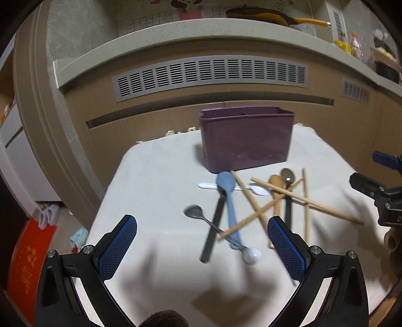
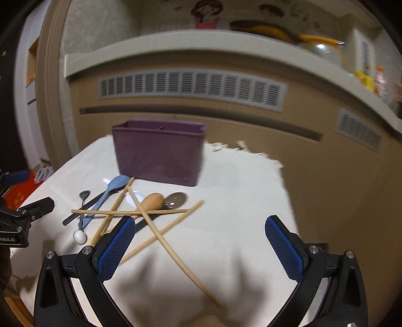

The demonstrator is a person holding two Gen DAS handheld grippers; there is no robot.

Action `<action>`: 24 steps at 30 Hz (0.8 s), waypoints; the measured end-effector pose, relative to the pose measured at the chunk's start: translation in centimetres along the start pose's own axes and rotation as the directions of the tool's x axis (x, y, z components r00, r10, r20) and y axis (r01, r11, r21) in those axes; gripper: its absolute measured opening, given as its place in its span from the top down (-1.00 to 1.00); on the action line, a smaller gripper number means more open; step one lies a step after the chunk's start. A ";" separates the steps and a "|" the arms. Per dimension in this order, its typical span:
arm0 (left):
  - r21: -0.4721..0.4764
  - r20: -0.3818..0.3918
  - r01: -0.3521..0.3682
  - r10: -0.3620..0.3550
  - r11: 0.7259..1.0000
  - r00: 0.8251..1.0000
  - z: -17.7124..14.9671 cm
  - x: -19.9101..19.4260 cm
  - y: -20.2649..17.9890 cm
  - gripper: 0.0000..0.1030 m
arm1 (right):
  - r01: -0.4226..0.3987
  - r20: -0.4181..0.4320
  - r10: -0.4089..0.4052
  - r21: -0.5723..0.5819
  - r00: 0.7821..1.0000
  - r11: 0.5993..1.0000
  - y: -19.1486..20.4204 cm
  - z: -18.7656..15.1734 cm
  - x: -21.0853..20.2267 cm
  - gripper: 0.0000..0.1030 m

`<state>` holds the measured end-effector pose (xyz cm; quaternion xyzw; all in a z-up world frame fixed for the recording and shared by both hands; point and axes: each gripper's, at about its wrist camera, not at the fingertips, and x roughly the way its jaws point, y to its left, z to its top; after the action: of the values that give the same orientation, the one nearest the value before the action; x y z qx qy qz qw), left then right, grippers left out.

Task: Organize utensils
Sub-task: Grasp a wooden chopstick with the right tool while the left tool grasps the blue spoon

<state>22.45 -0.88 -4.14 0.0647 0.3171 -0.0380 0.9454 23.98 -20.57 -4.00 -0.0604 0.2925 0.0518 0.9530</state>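
A purple utensil holder with a divider stands at the back of the white-clothed table. In front of it lies a loose pile: a blue spoon, a wooden spoon, a dark metal spoon, a small metal spoon with a white ball end, a white plastic spoon and several wooden chopsticks. My left gripper hovers open over the pile's near side. My right gripper hangs open above the crossed chopsticks.
Beige cabinets with a grey vent grille stand behind the table. A counter above holds a pan and bottles. A red mat lies on the floor to the left. The right gripper's body shows at the left wrist view's right edge.
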 end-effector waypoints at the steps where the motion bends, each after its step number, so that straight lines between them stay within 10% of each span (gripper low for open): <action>1: -0.002 -0.004 0.006 -0.006 1.000 1.000 0.2 0.4 0.3 -1.00 | -0.019 -0.017 0.019 -0.013 1.000 1.000 0.3 0.4 0.9 -0.99; 7: -0.073 0.028 0.009 -0.007 0.997 1.000 1.0 1.4 3.2 -1.00 | -0.199 -0.148 0.182 -0.105 0.972 0.974 3.3 1.5 5.6 -0.91; 9: -0.109 0.031 -0.008 0.012 0.994 0.999 1.2 1.5 4.3 -1.00 | -0.235 -0.197 0.206 -0.135 0.958 0.963 3.9 1.4 6.9 -0.28; 12: -0.147 0.029 -0.002 0.006 0.989 1.000 1.4 2.0 5.8 -1.00 | -0.269 -0.285 0.208 -0.192 0.936 0.944 4.6 0.9 8.8 0.15; 24: -0.163 -0.048 0.085 -0.094 0.983 0.994 1.6 4.9 5.4 -1.00 | -0.342 -0.349 0.248 -0.240 0.904 0.909 6.0 0.7 11.4 0.47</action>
<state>27.89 4.08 -5.27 -0.0249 0.3480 -0.0529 0.9357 32.94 -13.78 -10.39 -0.1640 0.4332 0.2300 0.8559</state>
